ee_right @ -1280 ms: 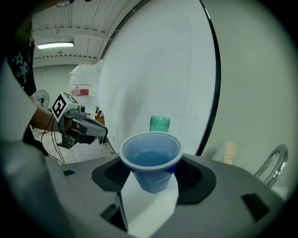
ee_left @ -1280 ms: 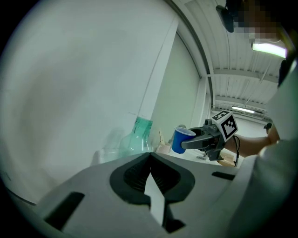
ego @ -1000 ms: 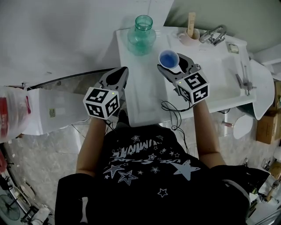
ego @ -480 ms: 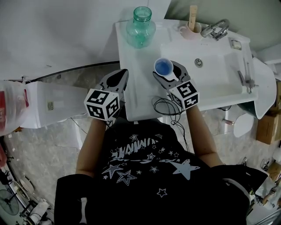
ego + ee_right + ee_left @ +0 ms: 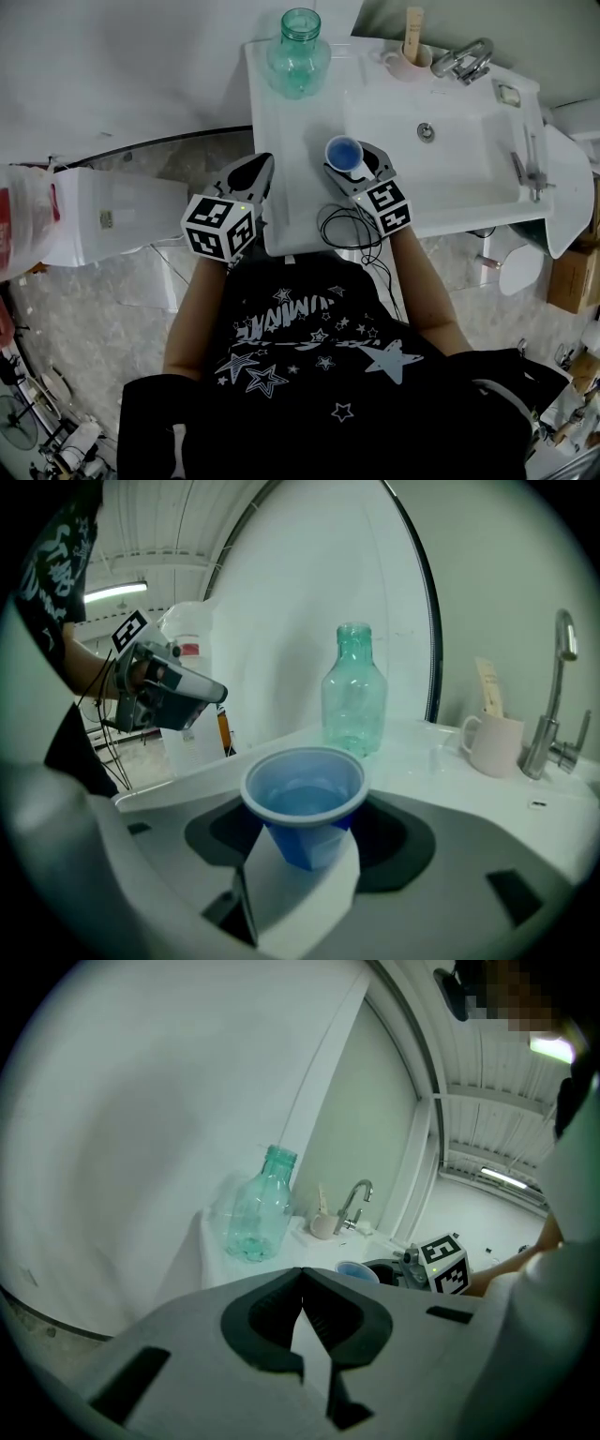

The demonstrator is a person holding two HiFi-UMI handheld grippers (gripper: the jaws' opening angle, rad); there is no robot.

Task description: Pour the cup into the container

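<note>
**A:** What is seen from the head view?

**B:** A blue cup point(image 5: 345, 152) is held upright in the right gripper point(image 5: 354, 161), whose jaws are set against its two sides. The cup is placed over the front part of the white counter point(image 5: 284, 131), just beside the basin point(image 5: 450, 178). Whether its base touches the counter cannot be told. A green-tinted bottle point(image 5: 298, 52) is stood at the counter's far end, well apart from the cup. The left gripper point(image 5: 255, 172) is kept at the counter's left edge, with its jaws drawn together.

**A:** And from the left gripper view?

**B:** The jaws of the left gripper point(image 5: 301, 1279) are seen closed tip to tip, and nothing is caught between them. Beyond them the bottle point(image 5: 258, 1213) is shown upright, with a mug point(image 5: 322, 1225) and a tap point(image 5: 354, 1199) to its right. The rim of the cup point(image 5: 354, 1270) and the right gripper point(image 5: 412, 1269) are seen low at the right.

**A:** And from the right gripper view?

**B:** The cup point(image 5: 305, 803) is seen clamped between the parted jaws of the right gripper point(image 5: 307, 844), mouth up, and some clear liquid is made out inside it. The bottle point(image 5: 354, 691) is stood straight beyond it, with the mug point(image 5: 492, 742) and the tap point(image 5: 553, 705) off to the right. The left gripper point(image 5: 211, 694) is seen at the left, apart from the cup.
</note>
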